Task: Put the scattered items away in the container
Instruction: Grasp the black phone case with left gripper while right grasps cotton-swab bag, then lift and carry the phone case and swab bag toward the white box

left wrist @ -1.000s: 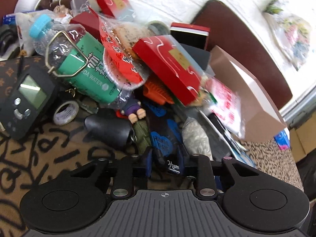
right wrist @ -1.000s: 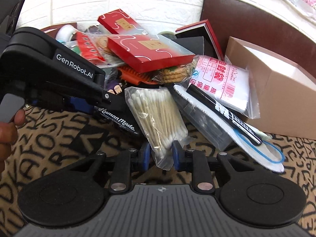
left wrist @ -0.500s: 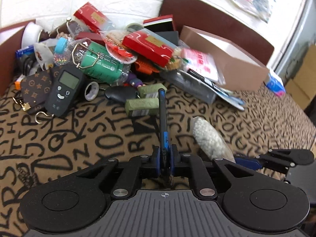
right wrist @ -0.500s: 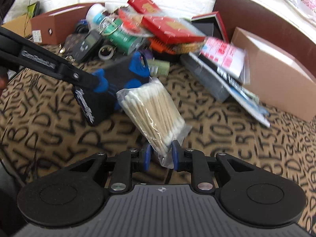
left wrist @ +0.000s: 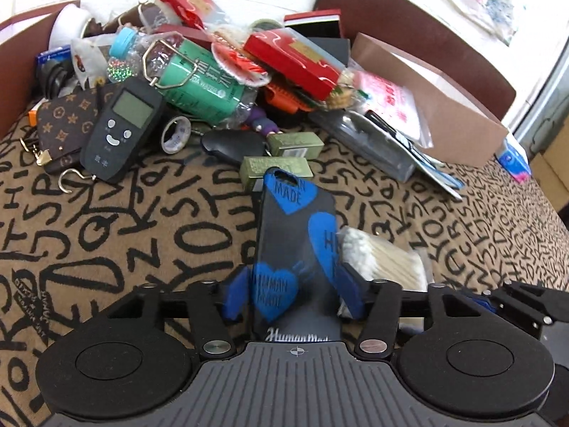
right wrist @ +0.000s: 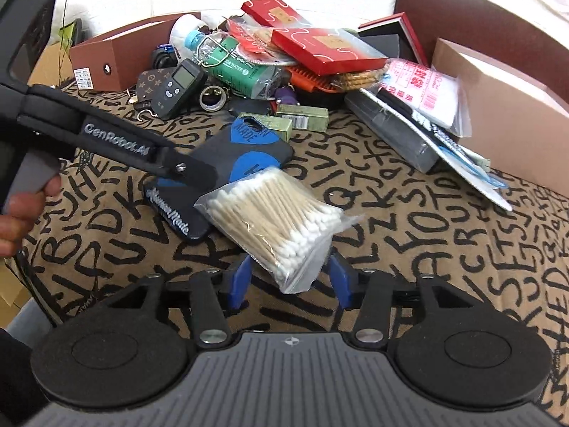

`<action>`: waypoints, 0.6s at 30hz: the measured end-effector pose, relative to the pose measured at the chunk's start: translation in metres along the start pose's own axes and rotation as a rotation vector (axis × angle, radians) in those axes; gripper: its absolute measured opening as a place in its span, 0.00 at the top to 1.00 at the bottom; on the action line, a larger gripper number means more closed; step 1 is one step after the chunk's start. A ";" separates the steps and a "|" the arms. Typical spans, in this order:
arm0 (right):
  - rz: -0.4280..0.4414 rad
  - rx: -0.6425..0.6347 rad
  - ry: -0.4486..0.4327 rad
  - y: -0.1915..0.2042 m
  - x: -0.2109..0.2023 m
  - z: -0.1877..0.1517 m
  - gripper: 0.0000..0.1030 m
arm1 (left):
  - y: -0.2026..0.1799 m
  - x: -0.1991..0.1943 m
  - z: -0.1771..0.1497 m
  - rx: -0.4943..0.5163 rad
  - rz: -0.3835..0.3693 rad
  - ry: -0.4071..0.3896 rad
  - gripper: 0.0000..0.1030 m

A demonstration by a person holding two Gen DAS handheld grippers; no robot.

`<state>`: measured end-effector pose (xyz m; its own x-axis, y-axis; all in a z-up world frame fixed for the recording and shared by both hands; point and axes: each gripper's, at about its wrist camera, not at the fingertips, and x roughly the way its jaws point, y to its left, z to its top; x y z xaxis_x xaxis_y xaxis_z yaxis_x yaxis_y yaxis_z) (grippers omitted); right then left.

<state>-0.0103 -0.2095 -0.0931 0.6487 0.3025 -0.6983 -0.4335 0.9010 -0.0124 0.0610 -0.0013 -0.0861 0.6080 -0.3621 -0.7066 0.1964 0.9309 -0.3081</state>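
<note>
A black phone case (left wrist: pixel 295 249) with blue hearts lies flat-side up between the fingers of my left gripper (left wrist: pixel 293 295). Its jaws are opening and the pads stand just clear of the case's edges. In the right wrist view the same case (right wrist: pixel 249 156) hangs over the patterned cloth under the left gripper (right wrist: pixel 195 174). A clear bag of cotton swabs (right wrist: pixel 274 217) has its near end between the fingers of my right gripper (right wrist: pixel 290 281). These jaws are opening too, with gaps on both sides of the bag. The bag (left wrist: pixel 384 263) touches the case's right side.
A heap of items fills the back: a green bottle (left wrist: pixel 199 78), red boxes (left wrist: pixel 295 57), a black handheld scale (left wrist: pixel 121 128), a tape roll (left wrist: pixel 174 135), two olive boxes (left wrist: pixel 295 142). An open cardboard box (left wrist: pixel 444 106) stands right, a brown box (right wrist: pixel 117 57) left. Letter-patterned cloth (left wrist: pixel 106 235) lies in front.
Both grippers pulled back from the heap with the case and the swab bag, then their jaws spread apart. The case turned from edge-on to flat between the left fingers.
</note>
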 end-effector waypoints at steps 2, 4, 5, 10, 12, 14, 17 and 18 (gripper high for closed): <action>0.028 0.010 -0.005 -0.001 0.001 0.002 0.33 | 0.004 0.006 0.002 -0.018 0.000 0.014 0.31; 0.046 0.009 -0.013 -0.001 0.001 0.004 0.31 | 0.007 0.010 0.003 -0.032 -0.006 0.015 0.31; 0.045 -0.003 -0.018 -0.001 0.001 0.006 0.28 | 0.008 0.011 0.005 -0.032 -0.009 0.012 0.31; 0.030 -0.102 -0.036 0.001 0.009 0.014 0.21 | 0.008 0.018 0.011 -0.009 -0.018 0.018 0.36; 0.043 -0.122 -0.032 0.001 0.014 0.018 0.21 | 0.008 0.020 0.013 0.002 -0.028 0.027 0.53; 0.069 -0.130 -0.023 -0.001 0.021 0.022 0.20 | 0.007 0.022 0.015 0.004 -0.039 0.038 0.60; 0.076 -0.136 -0.019 -0.001 0.032 0.024 0.18 | 0.003 0.023 0.015 0.032 -0.027 0.035 0.64; 0.071 -0.135 -0.020 -0.001 0.034 0.024 0.17 | 0.002 0.022 0.014 0.044 -0.023 0.034 0.64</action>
<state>0.0268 -0.1924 -0.0999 0.6248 0.3716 -0.6867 -0.5585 0.8273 -0.0605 0.0860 -0.0068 -0.0933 0.5768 -0.3842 -0.7210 0.2444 0.9233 -0.2964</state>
